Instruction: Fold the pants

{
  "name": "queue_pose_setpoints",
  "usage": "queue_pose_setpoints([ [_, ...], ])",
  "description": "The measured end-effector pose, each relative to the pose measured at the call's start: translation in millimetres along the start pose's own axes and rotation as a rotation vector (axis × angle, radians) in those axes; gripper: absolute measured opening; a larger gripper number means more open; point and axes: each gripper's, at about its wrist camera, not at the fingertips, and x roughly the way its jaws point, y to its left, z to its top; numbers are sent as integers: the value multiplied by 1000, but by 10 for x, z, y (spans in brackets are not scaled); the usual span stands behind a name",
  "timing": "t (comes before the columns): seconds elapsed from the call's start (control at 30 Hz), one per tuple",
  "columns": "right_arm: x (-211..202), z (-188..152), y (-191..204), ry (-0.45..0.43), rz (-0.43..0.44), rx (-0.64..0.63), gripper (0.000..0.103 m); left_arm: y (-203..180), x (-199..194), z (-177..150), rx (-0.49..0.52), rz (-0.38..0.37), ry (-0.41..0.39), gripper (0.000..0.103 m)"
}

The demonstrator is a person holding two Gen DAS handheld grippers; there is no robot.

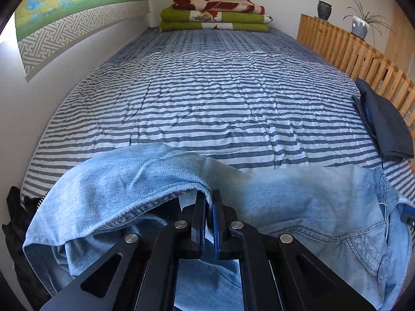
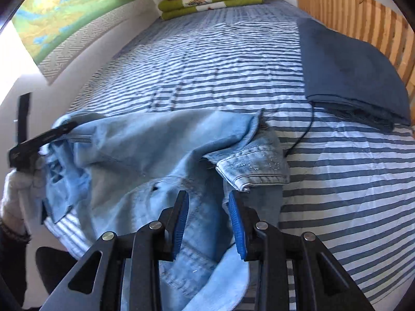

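Observation:
Light blue jeans [image 1: 298,202] lie bunched across the near edge of the striped bed cover [image 1: 207,98]. My left gripper [image 1: 209,202] is shut on a folded denim edge, with the cloth draped over its fingertips. In the right wrist view the jeans [image 2: 145,150] spread left, and the waistband corner [image 2: 254,173] is turned up just beyond my right gripper [image 2: 208,204]. That gripper is open above the denim, its blue pads [image 2: 181,220] apart and pressing on nothing. The left gripper [image 2: 44,137] appears at the far left, held by a hand in a white glove [image 2: 18,194].
A folded dark blue garment [image 2: 350,72] lies at the right by a wooden slatted rail [image 1: 350,51]. A black cable [image 2: 303,134] runs from it to the jeans. Folded blankets [image 1: 215,15] are stacked at the far end. A wall runs along the left.

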Motion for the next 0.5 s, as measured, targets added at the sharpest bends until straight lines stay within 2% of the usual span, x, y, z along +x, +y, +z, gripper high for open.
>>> queue_pose_setpoints([
  [0.1,147,60,-386,5,-298,92,29,3,-106,-32,14,1,-11,4],
  [0.17,226,30,-672,52,-347,173,29,-18,-169,-56,35,8,-22,4],
  [0.27,150,-74,-735,45,-329,201,29,-49,-243,-86,59,11,-37,4],
  [0.33,40,-158,-588,19,-241,173,34,-64,-292,-100,66,16,-51,4],
  [0.43,41,-246,-326,37,-85,136,47,-122,-416,-150,88,37,-95,4],
  [0.5,152,-270,-181,53,-73,95,49,-181,-507,-204,109,56,-124,4],
])
